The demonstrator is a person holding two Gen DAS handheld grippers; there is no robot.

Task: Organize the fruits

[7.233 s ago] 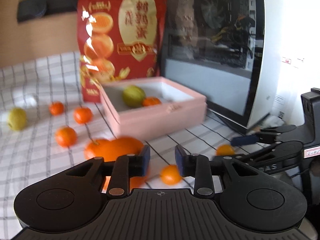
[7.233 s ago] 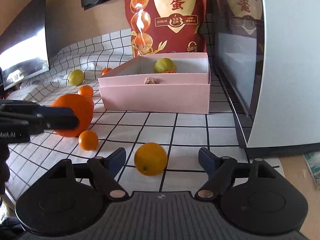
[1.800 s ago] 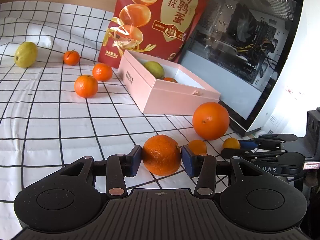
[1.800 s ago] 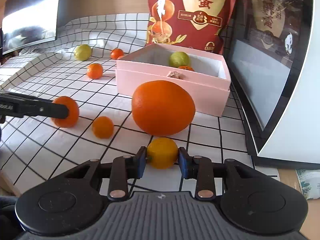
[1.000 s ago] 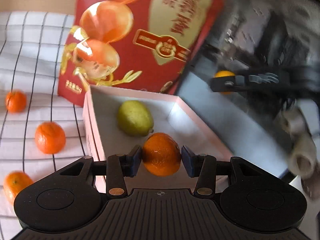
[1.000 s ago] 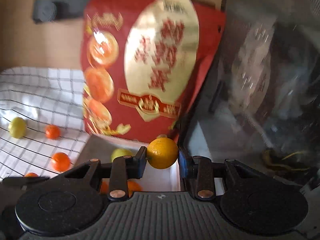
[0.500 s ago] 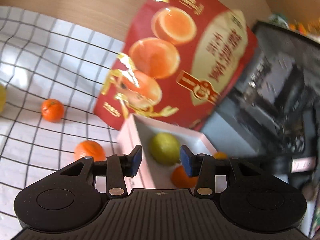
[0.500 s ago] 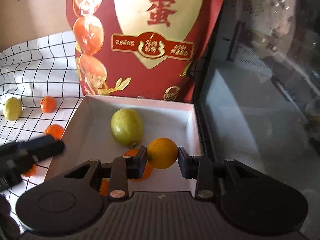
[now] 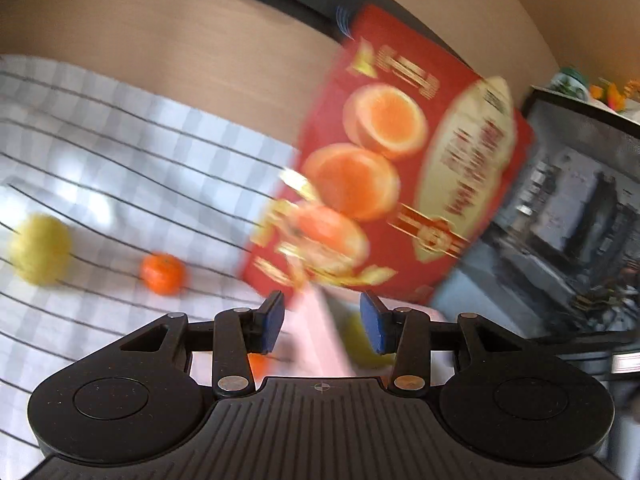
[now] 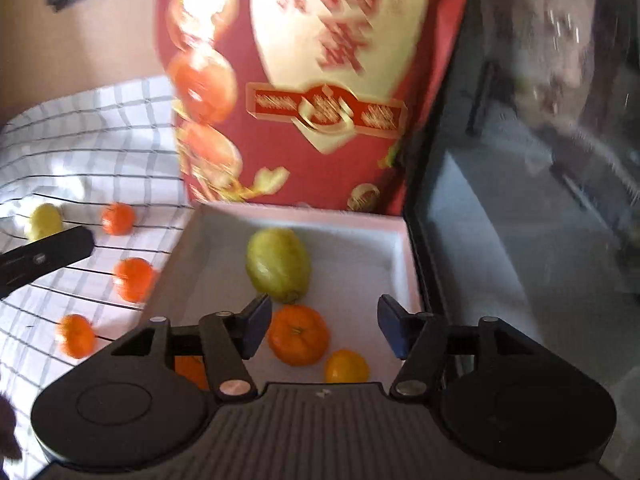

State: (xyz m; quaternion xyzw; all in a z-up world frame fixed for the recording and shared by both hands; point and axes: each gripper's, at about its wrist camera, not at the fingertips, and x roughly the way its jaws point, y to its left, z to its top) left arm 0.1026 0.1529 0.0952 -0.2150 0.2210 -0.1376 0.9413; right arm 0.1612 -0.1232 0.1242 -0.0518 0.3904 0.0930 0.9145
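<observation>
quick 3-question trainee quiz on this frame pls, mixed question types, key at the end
1. True or false: the right tool is clamped on a fruit.
2. How many fruits show fully, clear of the tool, inside the pink rectangular cardboard box in the right wrist view? A) one B) three C) six
3. What stands directly behind the box?

Key
1. False. Its jaws are opening with nothing between them; the small yellow-orange citrus lies on the box floor.
2. B: the yellow-green pear-like fruit, the orange mandarin and the small citrus. Another orange patch is partly hidden behind a finger.
3. The tall red printed bag.
</observation>
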